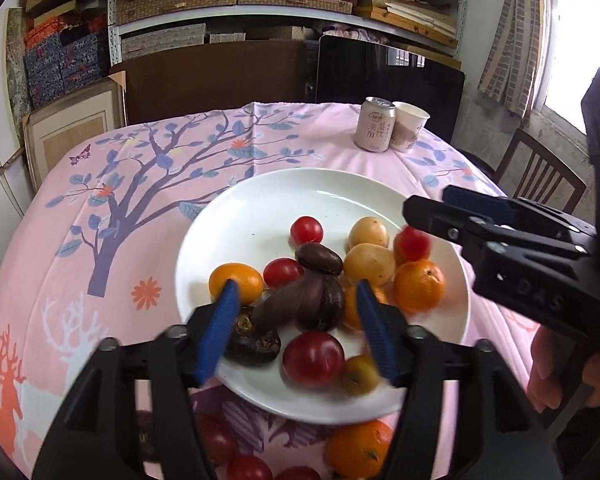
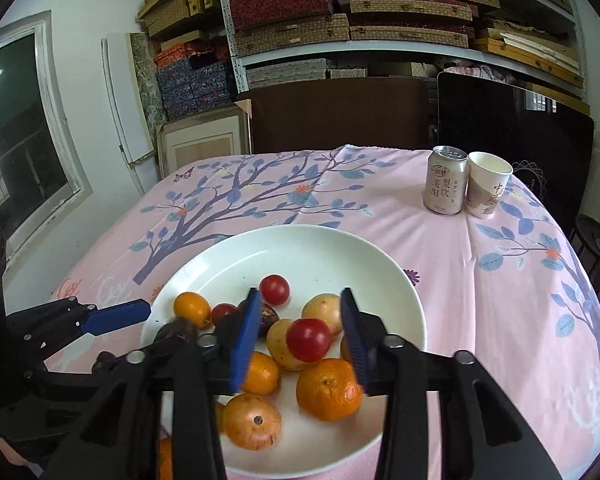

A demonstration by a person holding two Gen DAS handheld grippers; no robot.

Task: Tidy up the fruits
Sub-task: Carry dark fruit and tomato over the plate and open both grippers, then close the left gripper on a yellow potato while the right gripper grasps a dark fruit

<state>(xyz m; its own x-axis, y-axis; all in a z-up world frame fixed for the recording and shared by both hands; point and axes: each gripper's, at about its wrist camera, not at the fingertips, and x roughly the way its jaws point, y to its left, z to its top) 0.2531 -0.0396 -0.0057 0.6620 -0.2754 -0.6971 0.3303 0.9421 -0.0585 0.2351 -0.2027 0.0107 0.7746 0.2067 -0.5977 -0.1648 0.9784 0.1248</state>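
Basically, mid-task, most of the work looked done: the white plate (image 1: 260, 192) on the pink-clothed bench (image 1: 100, 240) already carried the bulk of the fruit

On the plate: cherry tomatoes (image 1: 307, 230), two pale yellow fruits (image 1: 369, 263), a tangerine (image 1: 419, 286), a kumquat-like orange one (image 1: 236, 282), several dark brown pieces (image 1: 320, 258) near the middle, a bigger red tomato (image 1: 313, 358) by the near rim

Left gripper (image 1: 296, 330) hovered over the plate's near half, fingers (image 1: 218, 332) apart, nothing clamped; the dark pieces sat below the gap, not pinched

Right gripper (image 2: 300, 338) hung over the plate too, fingers (image 2: 244, 338) spread. A red tomato (image 2: 309, 339) showed in the gap between them, but the pads weren't pressing on it; I read it as lying on the pile, though that wasn't certain

Left to do, judging by the left wrist view: stragglers off the plate, just beyond its near rim on the cloth. One loose tangerine (image 1: 358, 448), a few loose tomatoes (image 1: 249, 468), maybe a dark piece, partly hidden behind the gripper body

Can (image 2: 446, 186) and paper cup (image 2: 488, 190) stood well beyond the plate's far rim, out of the way

Main risk I'd guess: round fruit rolling off the pile when more gets dropped on
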